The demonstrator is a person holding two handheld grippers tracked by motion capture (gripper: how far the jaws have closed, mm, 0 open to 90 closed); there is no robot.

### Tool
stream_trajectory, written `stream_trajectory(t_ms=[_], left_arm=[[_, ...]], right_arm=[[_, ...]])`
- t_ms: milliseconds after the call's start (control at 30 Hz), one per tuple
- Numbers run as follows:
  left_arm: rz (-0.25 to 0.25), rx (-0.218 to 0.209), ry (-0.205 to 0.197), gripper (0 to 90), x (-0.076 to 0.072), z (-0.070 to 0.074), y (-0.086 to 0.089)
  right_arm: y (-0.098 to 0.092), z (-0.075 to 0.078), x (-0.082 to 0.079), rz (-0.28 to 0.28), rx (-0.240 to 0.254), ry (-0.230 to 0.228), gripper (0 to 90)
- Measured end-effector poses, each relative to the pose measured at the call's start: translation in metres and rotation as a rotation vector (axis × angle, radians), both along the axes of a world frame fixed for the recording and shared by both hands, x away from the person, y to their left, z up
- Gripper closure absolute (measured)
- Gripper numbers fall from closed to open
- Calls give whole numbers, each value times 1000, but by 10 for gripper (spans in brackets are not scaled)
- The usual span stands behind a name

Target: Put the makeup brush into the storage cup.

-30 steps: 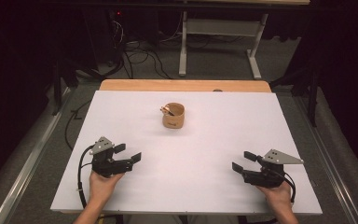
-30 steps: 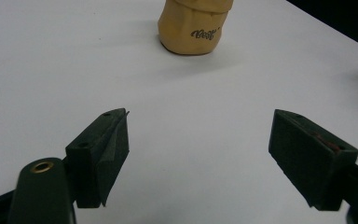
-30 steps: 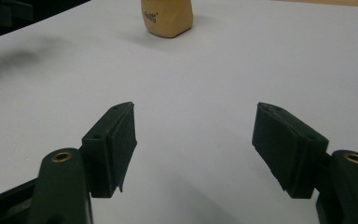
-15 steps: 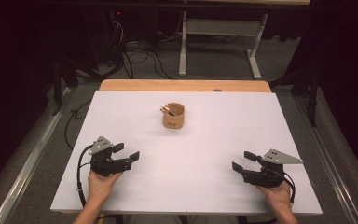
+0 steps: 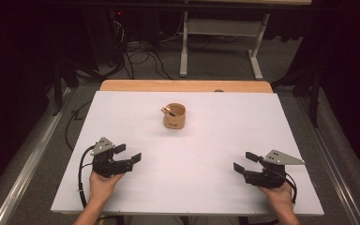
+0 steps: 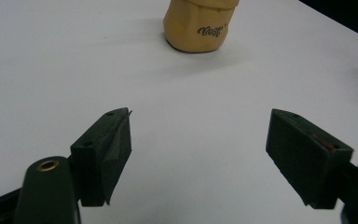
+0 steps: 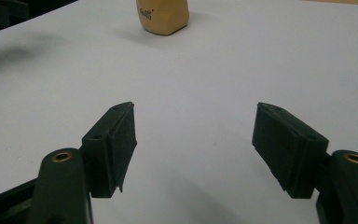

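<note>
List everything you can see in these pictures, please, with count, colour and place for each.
cup: one, tan, with dark lettering on its side, upright on the far middle of the board; something small sticks out of its top, too small to tell.
white board: one, white, covering most of the table.
wooden table edge: one, light brown, along the far side of the board.
table frame: one, light grey, on the floor beyond.
cables: several, black, on the floor at far left.
left gripper: one, black, near left of the board, jaws open, holding nothing.
right gripper: one, black, near right, jaws open, holding nothing.
</note>
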State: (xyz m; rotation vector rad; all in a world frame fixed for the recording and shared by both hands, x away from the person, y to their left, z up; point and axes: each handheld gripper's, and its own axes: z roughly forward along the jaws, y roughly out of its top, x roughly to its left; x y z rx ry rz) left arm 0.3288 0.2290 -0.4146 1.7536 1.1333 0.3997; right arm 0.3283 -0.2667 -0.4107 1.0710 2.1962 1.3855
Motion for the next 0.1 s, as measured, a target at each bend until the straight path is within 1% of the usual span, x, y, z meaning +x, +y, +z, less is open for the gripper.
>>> stream_trajectory(t_ms=[100], left_arm=[[4,-1,5,228,0,0,1]], right_arm=[[0,0,0,0,1,0,323]])
